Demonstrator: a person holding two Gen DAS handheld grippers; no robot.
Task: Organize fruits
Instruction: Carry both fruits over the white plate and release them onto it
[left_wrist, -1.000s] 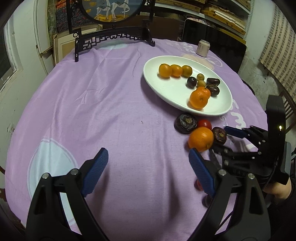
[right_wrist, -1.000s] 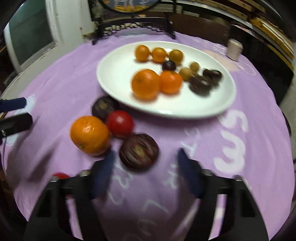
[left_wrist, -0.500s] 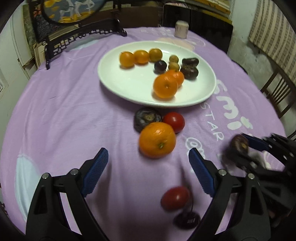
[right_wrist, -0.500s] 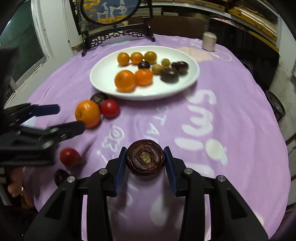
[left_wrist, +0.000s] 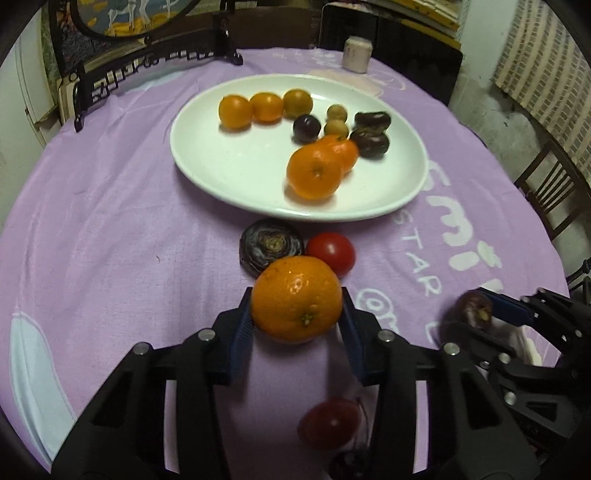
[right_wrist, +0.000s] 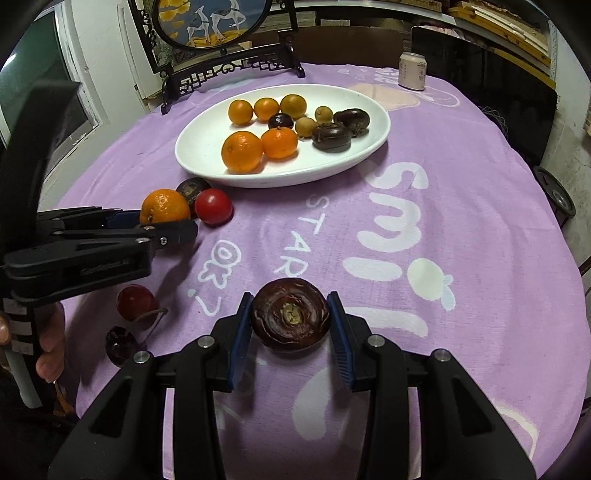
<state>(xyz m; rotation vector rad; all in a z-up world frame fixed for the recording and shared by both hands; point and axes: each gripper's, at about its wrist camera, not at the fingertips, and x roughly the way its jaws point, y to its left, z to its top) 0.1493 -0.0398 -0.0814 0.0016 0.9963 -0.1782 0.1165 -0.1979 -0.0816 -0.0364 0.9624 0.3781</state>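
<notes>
Jaws now clamp orange (left_wrist: 296, 298) (left).

Each claw, the left claw (left_wrist: 296, 325) and the right claw (right_wrist: 290, 334), is built of matte black plastic arms studded with round silver screws, and blue ribbed pads (right_wrist: 339, 341) line the fingers. Bare skin is seen on a hand (right_wrist: 50, 345) at a white-banded handle.

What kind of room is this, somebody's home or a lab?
Most likely a lived-in home, perhaps a dining corner. A round table under a purple printed cloth holds a white plate of fruit, a decorative painted screen on a carved black stand sits at the back, and a wooden chair stands beside it.
</notes>
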